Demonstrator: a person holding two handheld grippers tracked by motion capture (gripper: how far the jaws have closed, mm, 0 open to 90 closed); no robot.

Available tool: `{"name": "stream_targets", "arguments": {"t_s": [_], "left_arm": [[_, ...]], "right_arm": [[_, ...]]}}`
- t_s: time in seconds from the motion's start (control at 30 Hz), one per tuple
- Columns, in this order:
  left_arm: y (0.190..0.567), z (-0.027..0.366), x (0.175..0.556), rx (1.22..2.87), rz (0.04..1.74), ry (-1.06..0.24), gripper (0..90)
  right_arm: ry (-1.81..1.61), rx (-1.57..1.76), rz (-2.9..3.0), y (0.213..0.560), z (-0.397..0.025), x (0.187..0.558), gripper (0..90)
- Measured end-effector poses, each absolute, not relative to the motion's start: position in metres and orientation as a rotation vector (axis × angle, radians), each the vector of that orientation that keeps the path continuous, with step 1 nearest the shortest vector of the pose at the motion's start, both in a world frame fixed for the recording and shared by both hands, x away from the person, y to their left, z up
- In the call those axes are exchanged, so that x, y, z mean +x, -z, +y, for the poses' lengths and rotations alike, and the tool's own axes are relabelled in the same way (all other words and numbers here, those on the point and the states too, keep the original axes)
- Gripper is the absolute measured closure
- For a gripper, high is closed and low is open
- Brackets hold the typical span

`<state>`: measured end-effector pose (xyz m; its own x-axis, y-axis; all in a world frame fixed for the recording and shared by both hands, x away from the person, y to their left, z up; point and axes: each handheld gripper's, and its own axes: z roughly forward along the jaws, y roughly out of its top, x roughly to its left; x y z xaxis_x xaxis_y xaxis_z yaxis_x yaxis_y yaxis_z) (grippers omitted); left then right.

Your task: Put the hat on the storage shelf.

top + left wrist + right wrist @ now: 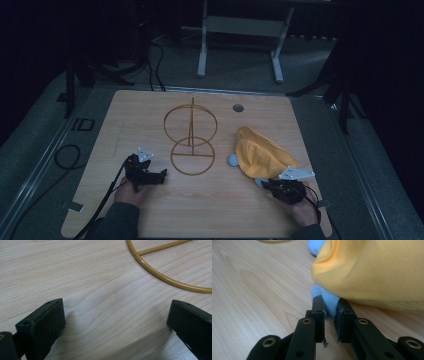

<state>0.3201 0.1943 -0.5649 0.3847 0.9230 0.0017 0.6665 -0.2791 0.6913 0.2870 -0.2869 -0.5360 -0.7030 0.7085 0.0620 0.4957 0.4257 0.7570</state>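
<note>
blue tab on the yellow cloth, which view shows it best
The right gripper view: the blue tab sits close up, pinched between the right gripper jaws under the yellow cloth. The high view gives small blue bits at the cloth's edge. The left gripper view faces the wire stand.

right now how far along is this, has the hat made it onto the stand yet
Not yet. The yellow hat lies crumpled on the table, right of the gold wire stand, whose rings are bare. In hand: the right gripper has pinched a light blue tab at the hat's edge. The left gripper rests open by the stand's base. Lifting and hanging, if intended, remain.
</note>
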Motion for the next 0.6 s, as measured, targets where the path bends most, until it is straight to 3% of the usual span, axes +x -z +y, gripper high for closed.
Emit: {"name": "stream_targets", "arguments": {"t_s": [0.6], "left_arm": [[0.565, 0.194, 0.32, 2.041, 1.359, -0.547, 1.9]], "right_arm": [[-1.211, 0.898, 2.347, 0.498, -0.273, 0.286, 80.7]]}}
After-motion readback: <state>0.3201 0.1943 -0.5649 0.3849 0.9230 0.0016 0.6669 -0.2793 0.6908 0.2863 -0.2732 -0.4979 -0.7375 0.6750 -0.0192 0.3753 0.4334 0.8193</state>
